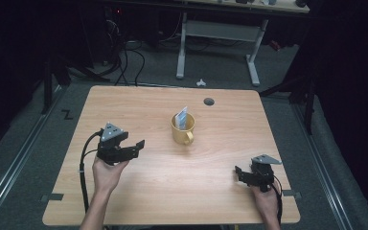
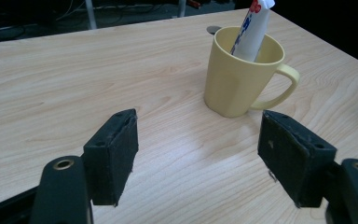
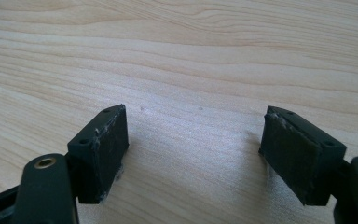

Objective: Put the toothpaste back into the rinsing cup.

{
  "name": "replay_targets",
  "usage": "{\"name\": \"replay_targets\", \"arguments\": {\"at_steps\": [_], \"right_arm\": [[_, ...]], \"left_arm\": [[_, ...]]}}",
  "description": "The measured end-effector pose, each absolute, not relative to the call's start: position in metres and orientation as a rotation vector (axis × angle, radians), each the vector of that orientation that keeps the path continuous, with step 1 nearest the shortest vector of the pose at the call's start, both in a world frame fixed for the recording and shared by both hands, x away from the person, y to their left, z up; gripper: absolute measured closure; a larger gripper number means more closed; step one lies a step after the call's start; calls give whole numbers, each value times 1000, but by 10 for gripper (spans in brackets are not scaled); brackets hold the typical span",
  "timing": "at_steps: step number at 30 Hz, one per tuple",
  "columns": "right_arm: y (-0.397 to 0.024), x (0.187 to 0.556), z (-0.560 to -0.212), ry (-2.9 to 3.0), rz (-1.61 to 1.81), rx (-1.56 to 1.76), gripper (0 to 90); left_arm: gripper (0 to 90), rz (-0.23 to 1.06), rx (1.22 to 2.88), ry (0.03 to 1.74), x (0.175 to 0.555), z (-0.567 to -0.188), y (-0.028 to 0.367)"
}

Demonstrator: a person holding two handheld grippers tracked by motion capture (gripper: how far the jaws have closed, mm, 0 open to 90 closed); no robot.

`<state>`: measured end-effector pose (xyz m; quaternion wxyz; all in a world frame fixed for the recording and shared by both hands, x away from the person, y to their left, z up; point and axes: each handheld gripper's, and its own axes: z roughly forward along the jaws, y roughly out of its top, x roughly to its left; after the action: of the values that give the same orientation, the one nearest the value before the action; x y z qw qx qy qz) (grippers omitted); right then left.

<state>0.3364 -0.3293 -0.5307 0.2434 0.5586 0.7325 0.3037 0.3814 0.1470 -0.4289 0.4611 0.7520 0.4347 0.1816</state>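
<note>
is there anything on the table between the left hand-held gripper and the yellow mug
Nothing visible. The left hand-held gripper has its jaws open, and bare wood of the table runs from them to the yellow mug. The mug stands upright with a tube in it, its handle turned to the right in the left gripper view.

One yellow mug (image 1: 182, 129), one tube (image 1: 182, 116), perhaps toothpaste, two grippers.
</note>
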Motion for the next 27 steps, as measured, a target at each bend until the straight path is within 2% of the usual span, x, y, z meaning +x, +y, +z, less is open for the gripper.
{"name": "replay_targets", "arguments": {"at_steps": [27], "right_arm": [[-329,336,-531,2000,828,1529,232]], "left_arm": [[280,412,1821,1122,373,-453,160]]}}
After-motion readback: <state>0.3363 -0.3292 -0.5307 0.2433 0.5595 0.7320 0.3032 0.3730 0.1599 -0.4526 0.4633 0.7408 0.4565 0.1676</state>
